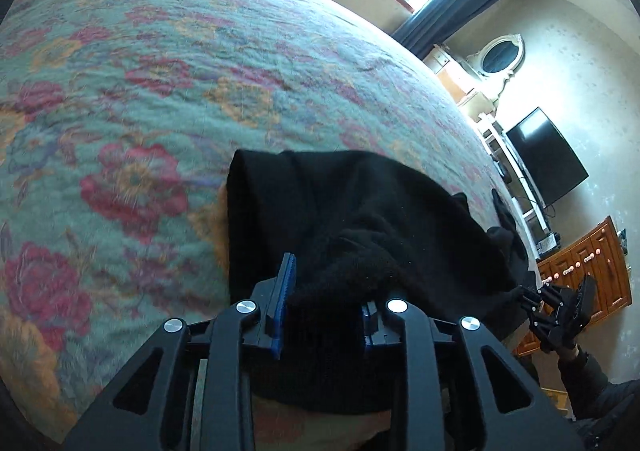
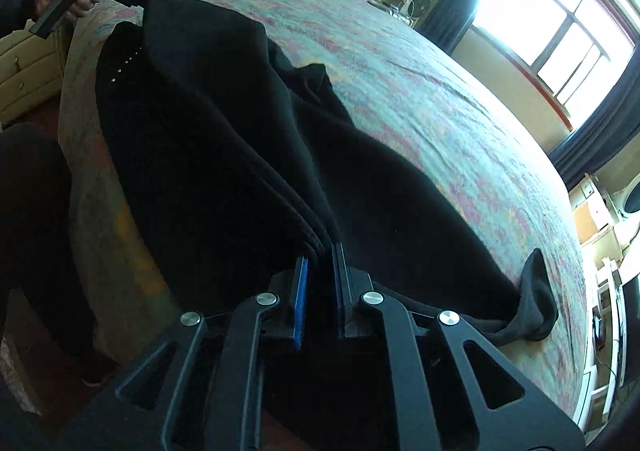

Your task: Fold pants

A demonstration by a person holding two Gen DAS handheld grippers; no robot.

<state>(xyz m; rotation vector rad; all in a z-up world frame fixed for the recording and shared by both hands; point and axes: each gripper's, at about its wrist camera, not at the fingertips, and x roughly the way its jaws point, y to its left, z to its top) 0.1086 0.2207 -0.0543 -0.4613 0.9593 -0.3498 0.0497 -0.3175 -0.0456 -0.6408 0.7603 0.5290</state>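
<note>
both grippers pinching the black pants [image 2: 224, 139] over the bed [image 1: 160, 71] — right gripper [image 2: 320, 275] clamps stacked edges just ahead of its pads, left gripper [image 1: 324, 291] bites a thick bunch. risk, i'd say: the left bite looks loose, so a tug could slip it out — and the end hanging beside the right gripper could drag and skew the fold.

Item: black knit fabric pants [image 2: 224, 139] | State: bunched, partly lifted off bed | Position: stretched between both tools, edges clamped between pads
</note>
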